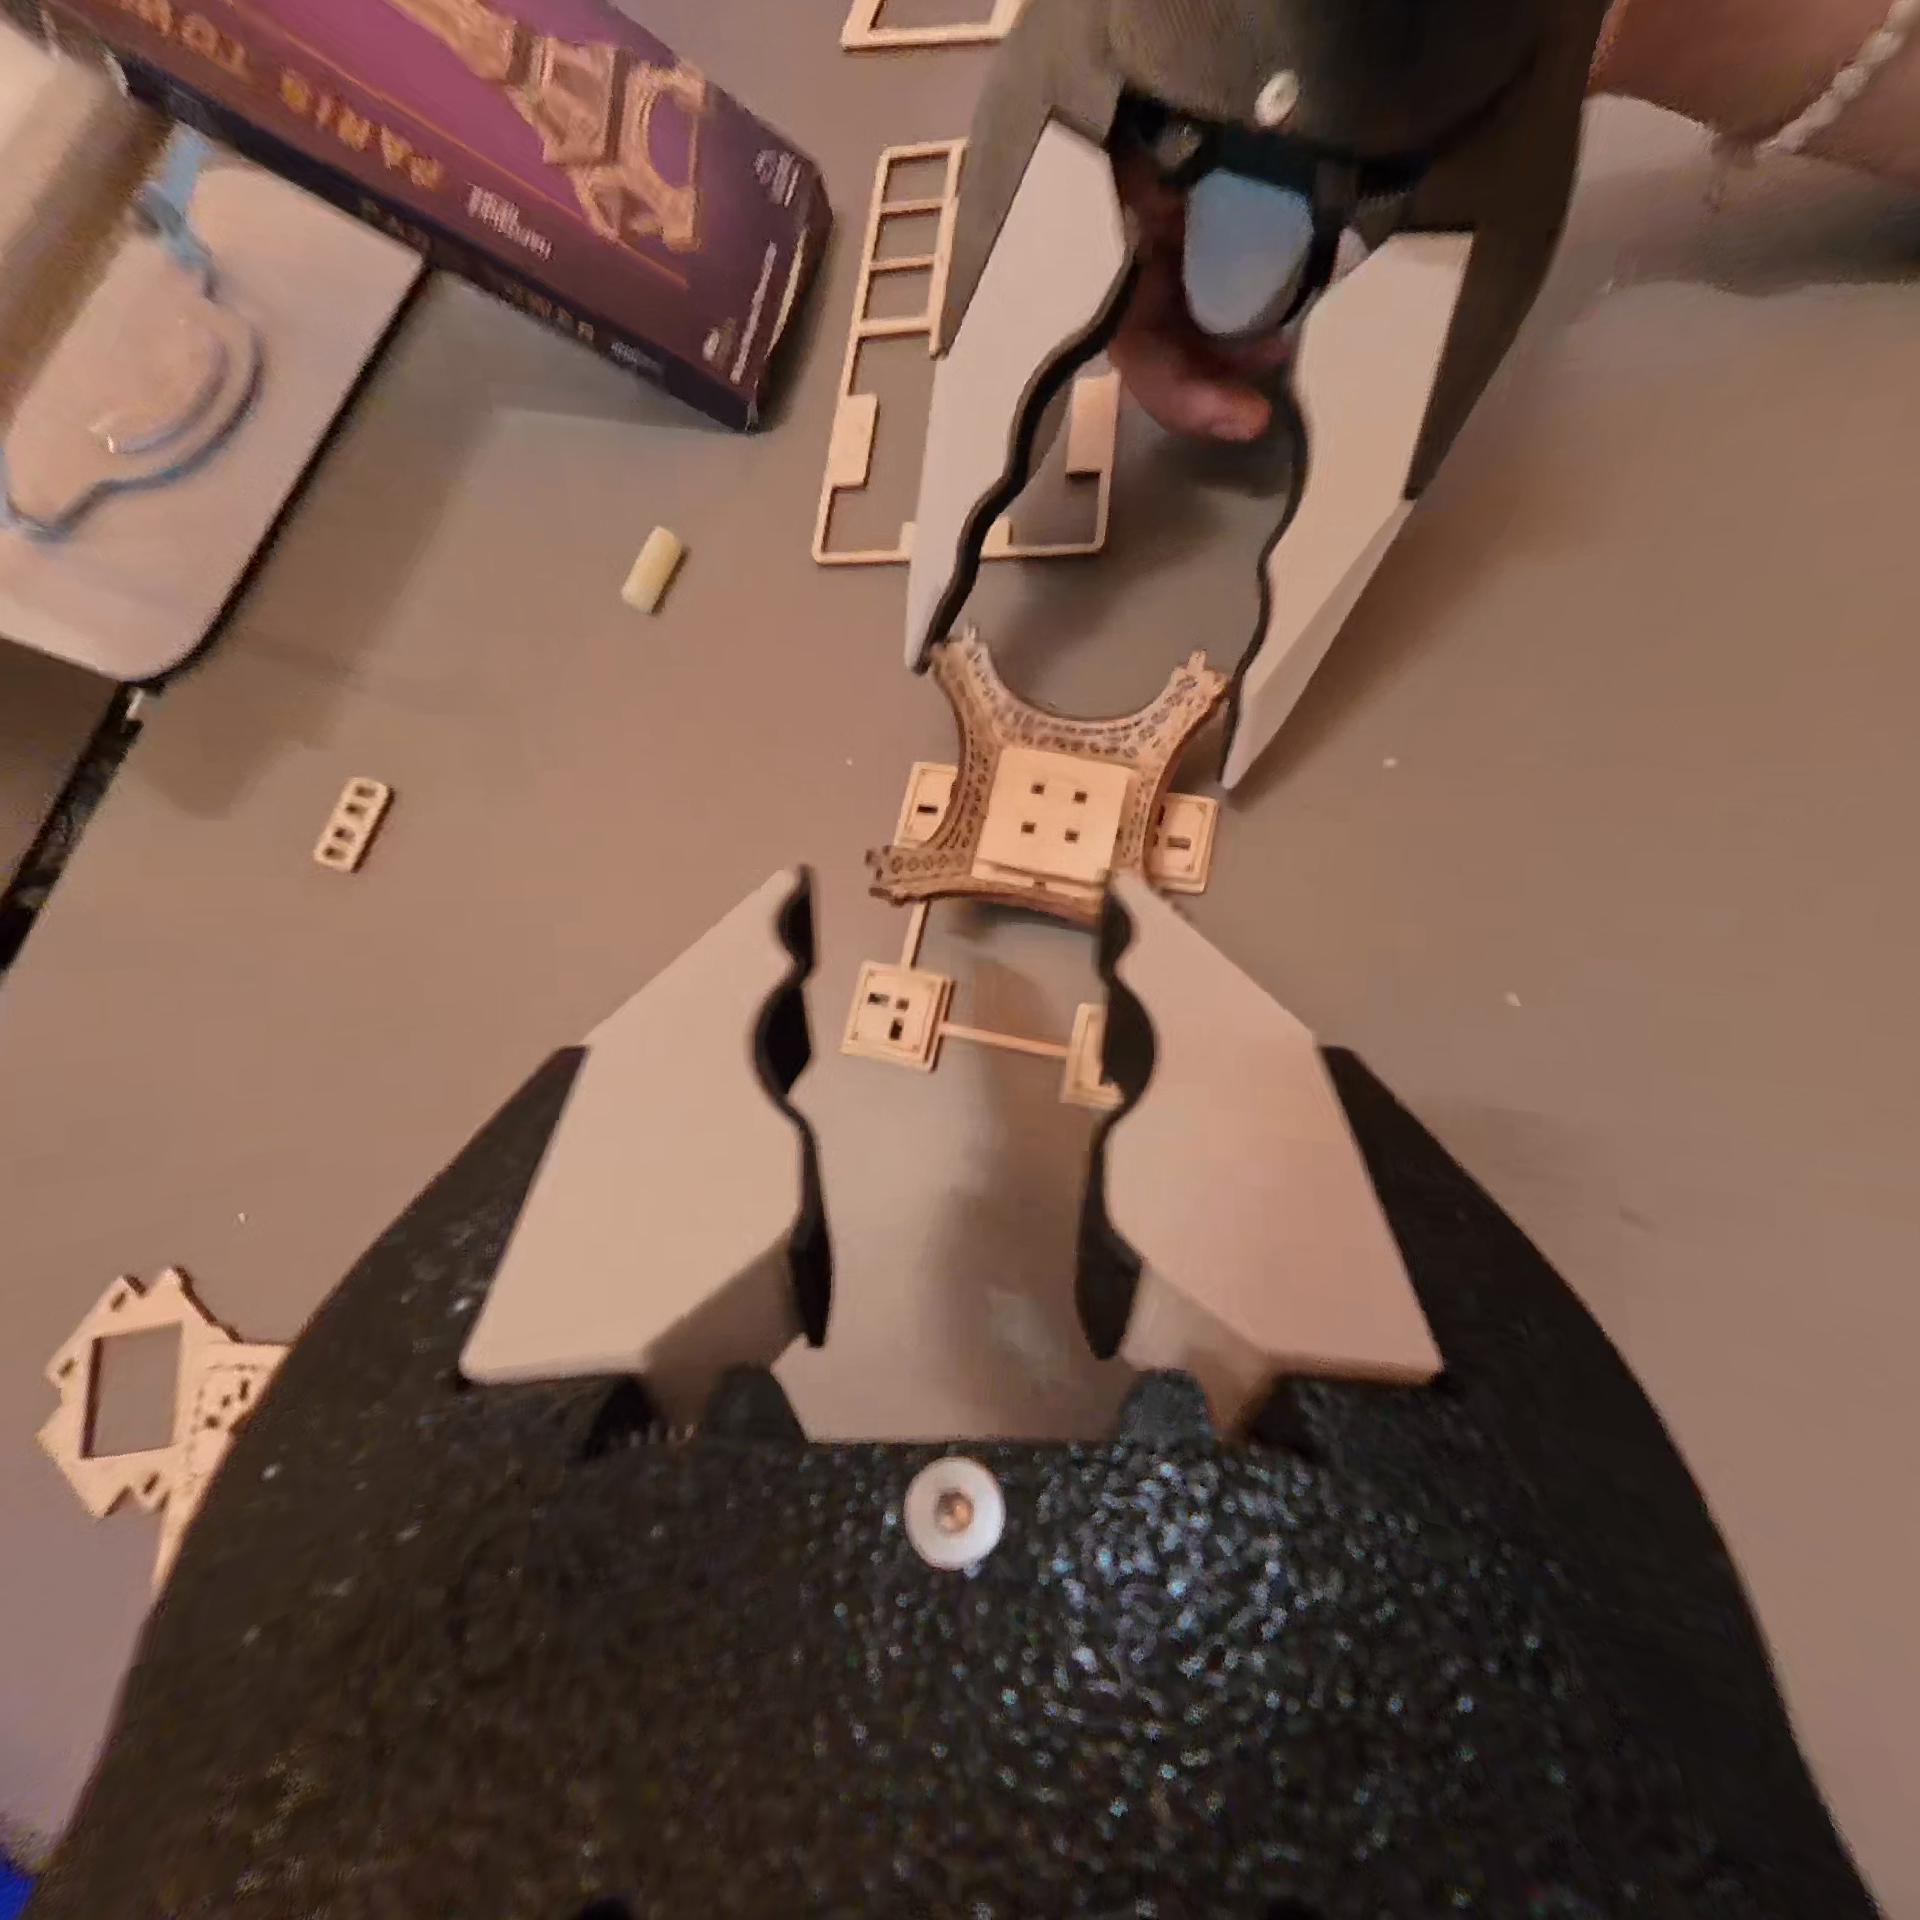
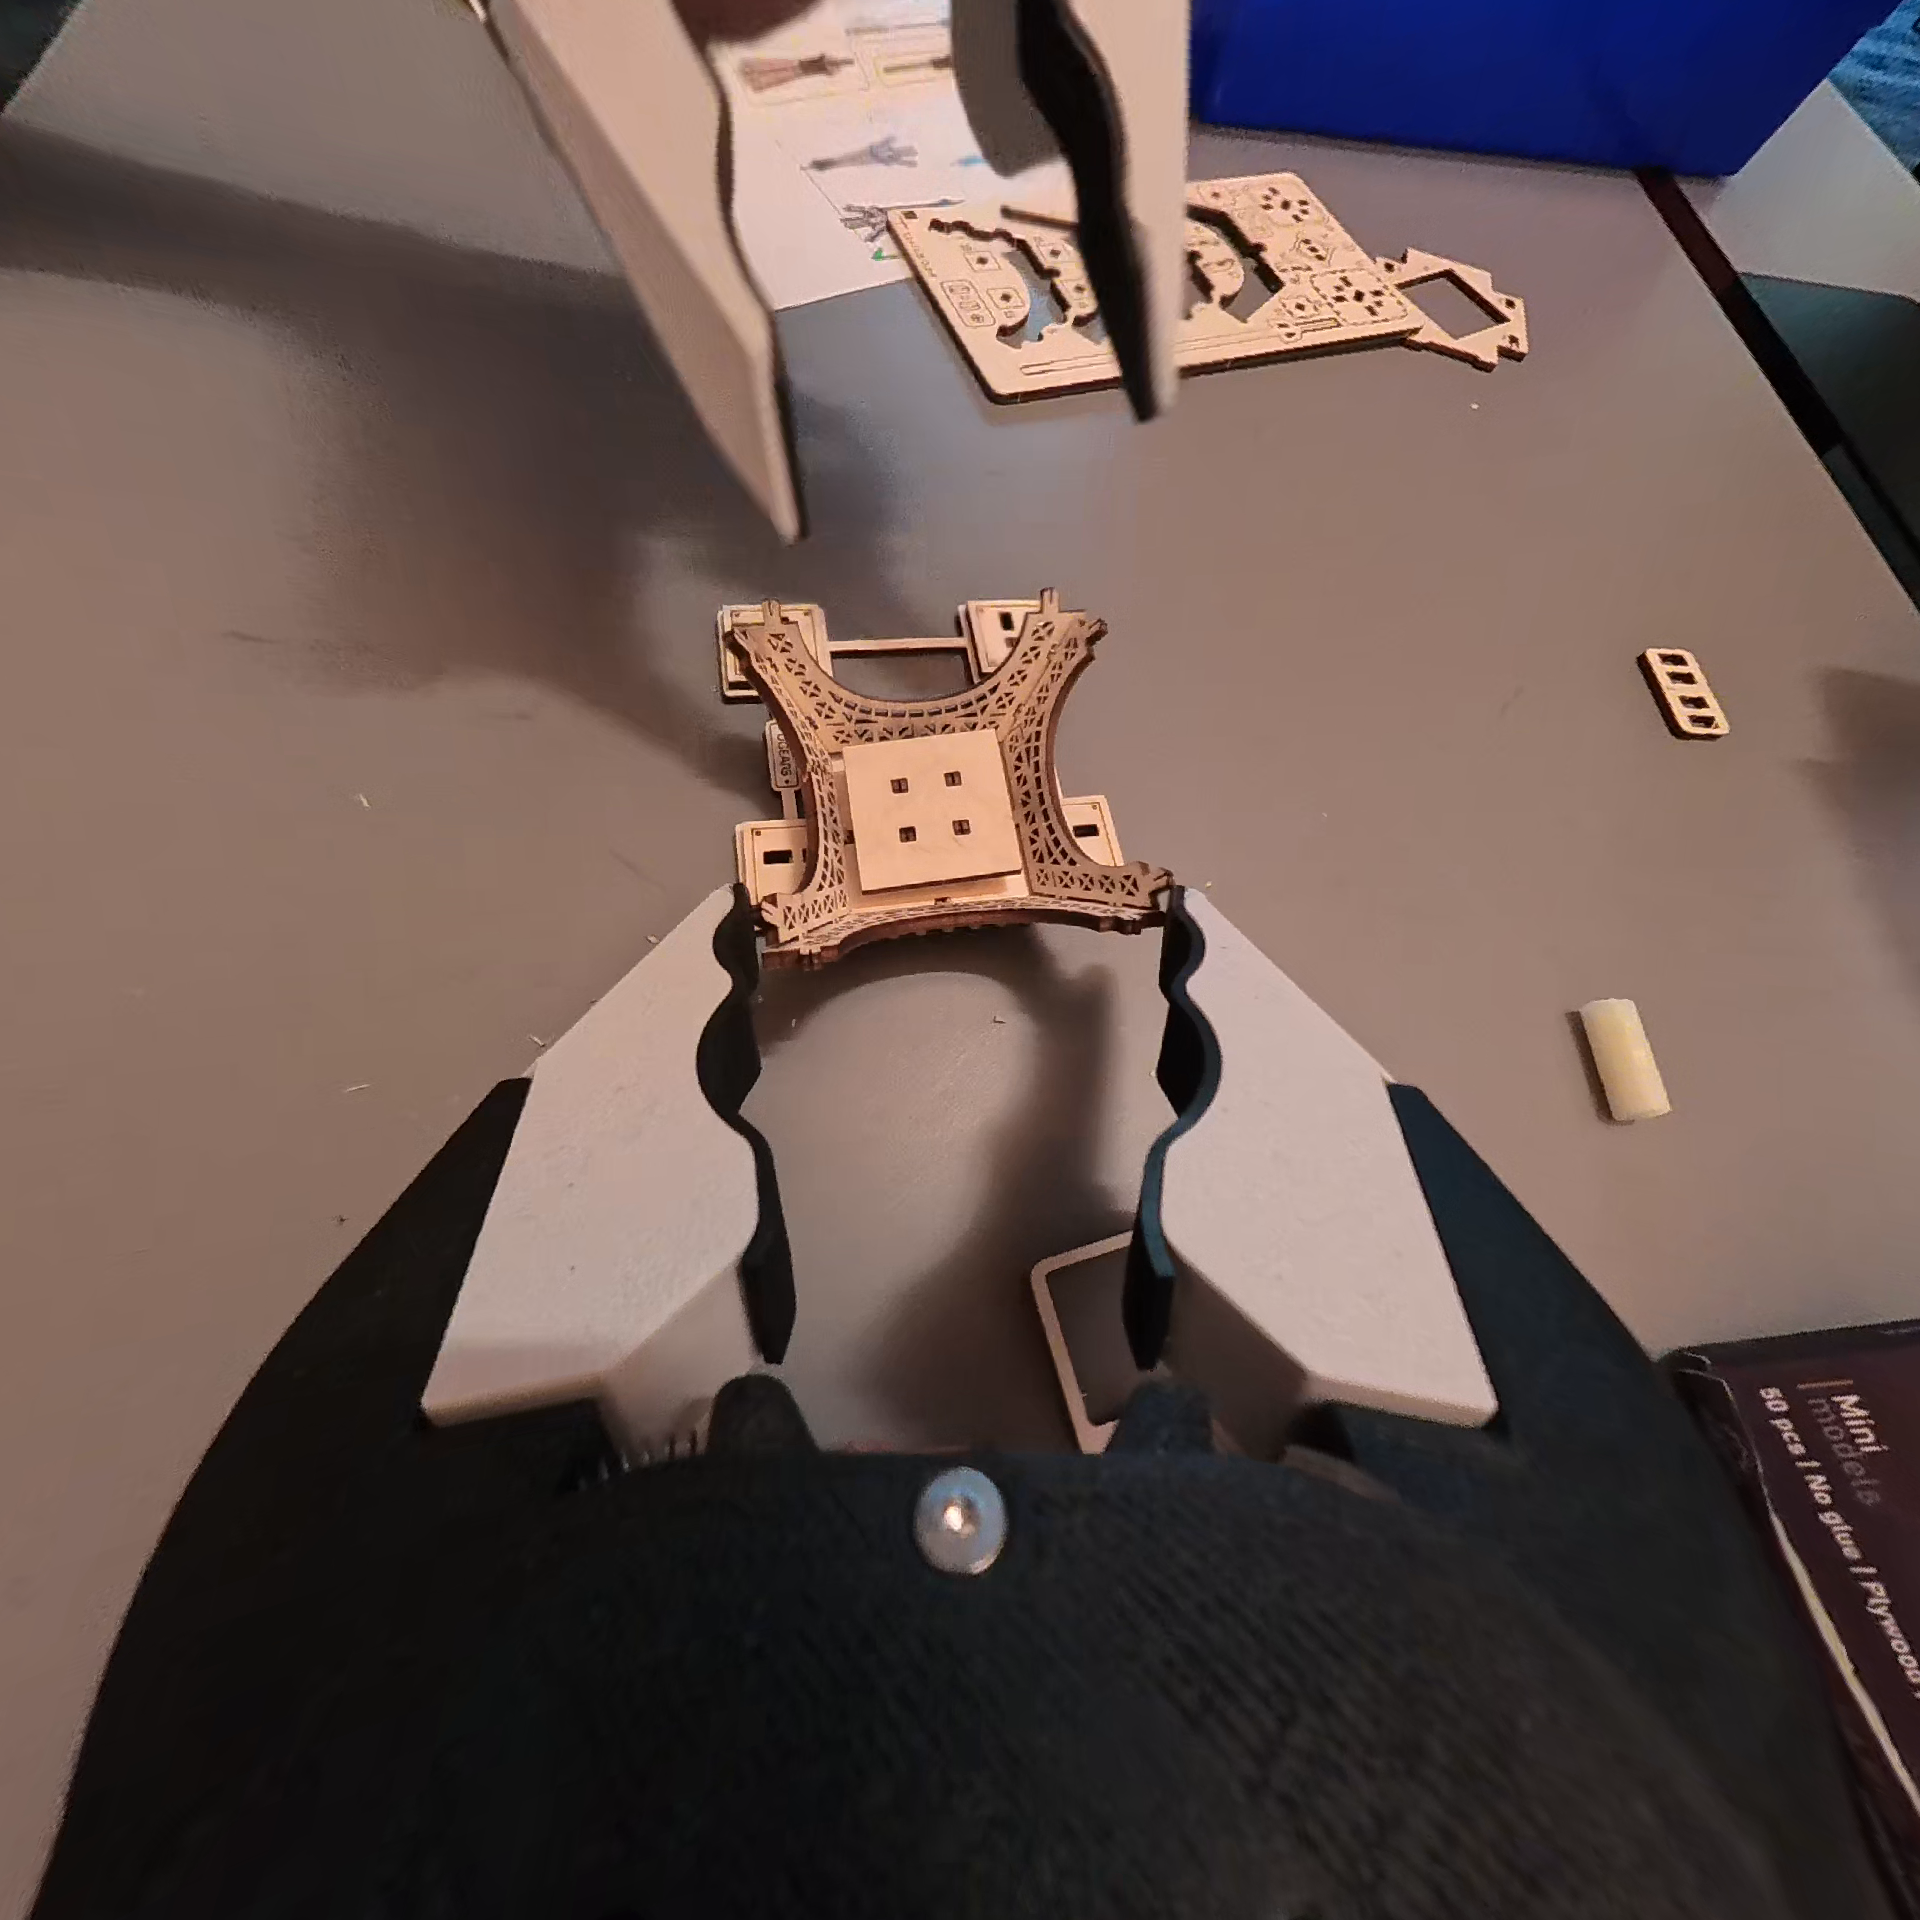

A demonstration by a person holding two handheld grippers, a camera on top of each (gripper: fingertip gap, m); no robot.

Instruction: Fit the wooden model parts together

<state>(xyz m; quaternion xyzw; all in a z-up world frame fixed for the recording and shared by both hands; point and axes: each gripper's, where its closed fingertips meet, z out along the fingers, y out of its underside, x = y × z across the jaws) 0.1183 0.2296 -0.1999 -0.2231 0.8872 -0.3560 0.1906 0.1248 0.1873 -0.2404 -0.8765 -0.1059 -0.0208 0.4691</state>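
A wooden lattice tower base (image 1: 1049, 805) with four curved legs and a square top plate lies on a flat wooden frame with square pads (image 1: 899, 1013) on the grey table. It also shows in the right wrist view (image 2: 930, 816). My left gripper (image 1: 961, 894) is open and empty, with its tips just short of the piece's near side. From across it shows hovering above the table (image 2: 966, 462). My right gripper (image 2: 956, 904) is open wide. Its fingertips (image 2: 732, 914) flank the two nearest legs, at or almost touching them. It faces the left one (image 1: 1081, 712).
A purple kit box (image 1: 520, 156) lies at the back left. An emptied wooden sheet (image 1: 883, 364), a pale cylinder (image 1: 651, 568) and a small ladder-shaped part (image 1: 353, 824) lie around. A part sheet (image 2: 1247, 291), an instruction page (image 2: 831, 156) and a blue bin (image 2: 1507, 73) sit beyond. Tip to tip, the grippers are about 7 cm apart.
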